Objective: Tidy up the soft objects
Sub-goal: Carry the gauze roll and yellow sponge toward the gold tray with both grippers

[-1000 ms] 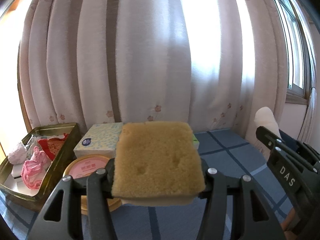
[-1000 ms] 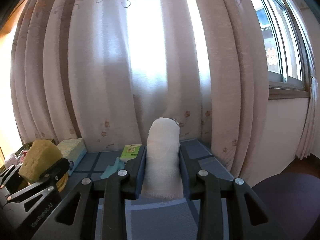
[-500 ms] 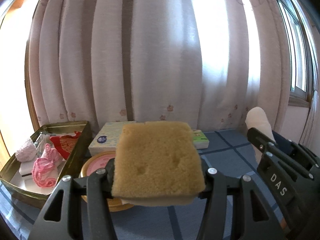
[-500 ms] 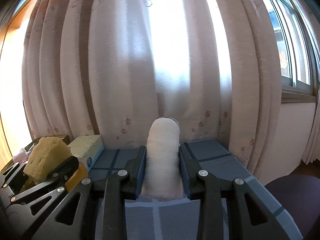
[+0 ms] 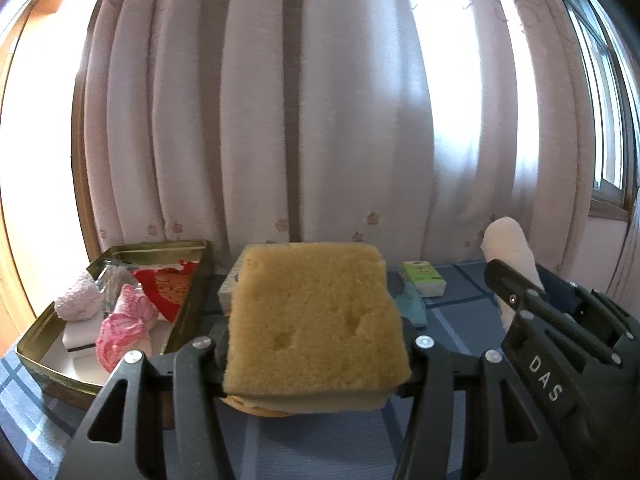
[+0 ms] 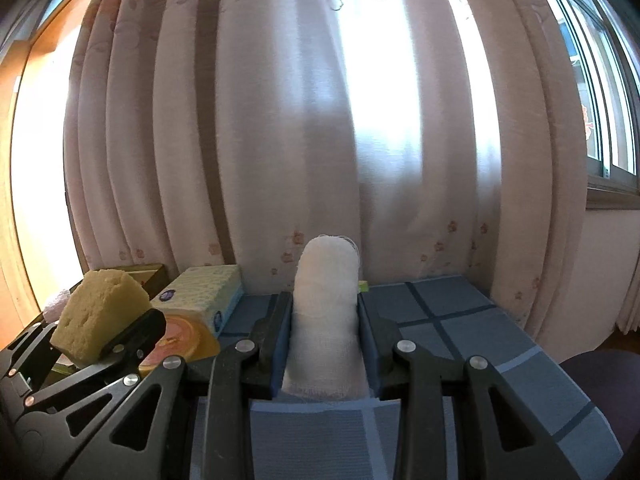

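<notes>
Yellow foam fills the near field of the left wrist view: the left gripper (image 5: pixel 316 354) is clamped on a sponge (image 5: pixel 314 316), pads pressing its two side edges so the broad face lies flat and level, a grip that probably keeps the soft block from folding while it is carried. In the right wrist view the right gripper (image 6: pixel 323 344) is closed on a white gauze roll (image 6: pixel 325 320), held upright between the blue pads with its top standing clear above them; squeezing it low on the body likely stops the loose wrap from unwinding. Both soft things are thus in the air over the blue checked worktop (image 6: pixel 452 328), neither set down yet. Just beyond the sponge, to the left, sits a gold tin tray (image 5: pixel 188 304) already holding pink lacy items (image 5: pixel 120 328), a red cloth (image 5: pixel 168 288) and a white block; judging by that, it is the collection point for the soft objects. Past the right side of the sponge lie a teal scrap (image 5: pixel 412 306) and a green packet (image 5: pixel 424 282), and the right wrist view shows a tissue box (image 6: pixel 200 292) with a round orange tin (image 6: pixel 176 336) in front of it. Curtains (image 5: pixel 320 120) close the far side. Compared with a second ago, both grippers have swept sideways toward the tray: it sits larger and nearer the centre of the left view, while both grips look unchanged.
</notes>
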The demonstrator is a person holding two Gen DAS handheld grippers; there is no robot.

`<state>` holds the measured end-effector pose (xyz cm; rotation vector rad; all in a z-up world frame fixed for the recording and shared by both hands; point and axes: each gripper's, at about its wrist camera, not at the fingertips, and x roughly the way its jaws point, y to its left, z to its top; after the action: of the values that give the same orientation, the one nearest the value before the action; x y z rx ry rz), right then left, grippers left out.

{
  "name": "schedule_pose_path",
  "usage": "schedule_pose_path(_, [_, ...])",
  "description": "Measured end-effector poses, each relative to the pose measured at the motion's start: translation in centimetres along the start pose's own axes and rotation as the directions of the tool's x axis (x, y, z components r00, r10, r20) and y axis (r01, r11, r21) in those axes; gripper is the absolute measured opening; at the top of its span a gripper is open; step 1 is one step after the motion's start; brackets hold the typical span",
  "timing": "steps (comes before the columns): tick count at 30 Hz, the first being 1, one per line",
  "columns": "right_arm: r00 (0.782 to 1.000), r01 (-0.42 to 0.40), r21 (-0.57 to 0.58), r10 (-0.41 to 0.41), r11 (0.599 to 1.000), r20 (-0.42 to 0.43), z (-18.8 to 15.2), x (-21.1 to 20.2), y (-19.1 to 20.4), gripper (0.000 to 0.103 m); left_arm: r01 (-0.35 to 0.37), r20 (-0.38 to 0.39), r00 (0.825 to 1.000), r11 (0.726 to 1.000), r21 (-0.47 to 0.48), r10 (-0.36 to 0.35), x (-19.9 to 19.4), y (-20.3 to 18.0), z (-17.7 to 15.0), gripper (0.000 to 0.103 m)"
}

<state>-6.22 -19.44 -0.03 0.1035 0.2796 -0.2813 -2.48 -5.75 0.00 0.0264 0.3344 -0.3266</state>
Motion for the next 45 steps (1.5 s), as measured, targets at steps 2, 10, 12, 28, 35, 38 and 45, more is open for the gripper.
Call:
schedule_pose_path(2, [1.0,-0.008,0.002,0.008,1.0,-0.001,-0.1,0.0,0.6,0.035,-0.011,0.002,1.0,1.0,-0.004,0.011,-0.1,0.6,0.0,0.054])
schedule_pose_path(10, [0.998,-0.059,-0.025,0.059,0.998,-0.006,-0.2,0.4,3.7,0.035,-0.053,0.009,0.999,0.998,-0.023,0.053,-0.6,3.1,-0.2,0.054])
schedule_pose_path(12, [0.997,-0.072,-0.025,0.072,0.997,-0.009,-0.2,0.6,4.5,0.035,-0.064,0.011,0.998,0.998,-0.028,0.065,-0.7,3.9,-0.2,0.054])
schedule_pose_path(28, [0.986,-0.169,-0.08,0.167,0.982,-0.026,-0.4,0.8,10.6,0.035,-0.121,-0.009,0.993,0.982,-0.143,0.121,-1.3,11.1,-0.7,0.054])
schedule_pose_path(35, [0.978,-0.206,-0.097,0.204,0.974,-0.032,-0.4,1.0,12.7,0.035,-0.151,0.002,0.988,0.977,-0.153,0.153,-1.6,12.9,-0.8,0.054])
schedule_pose_path(38, [0.974,-0.225,-0.106,0.222,0.969,-0.036,-0.4,1.0,13.7,0.035,-0.168,0.002,0.985,0.973,-0.157,0.171,-1.8,13.8,-0.9,0.054])
schedule_pose_path(45, [0.959,-0.285,-0.128,0.28,0.95,-0.05,-0.5,1.3,16.9,0.034,-0.229,-0.007,0.973,0.958,-0.176,0.231,-1.9,17.6,-0.9,0.054])
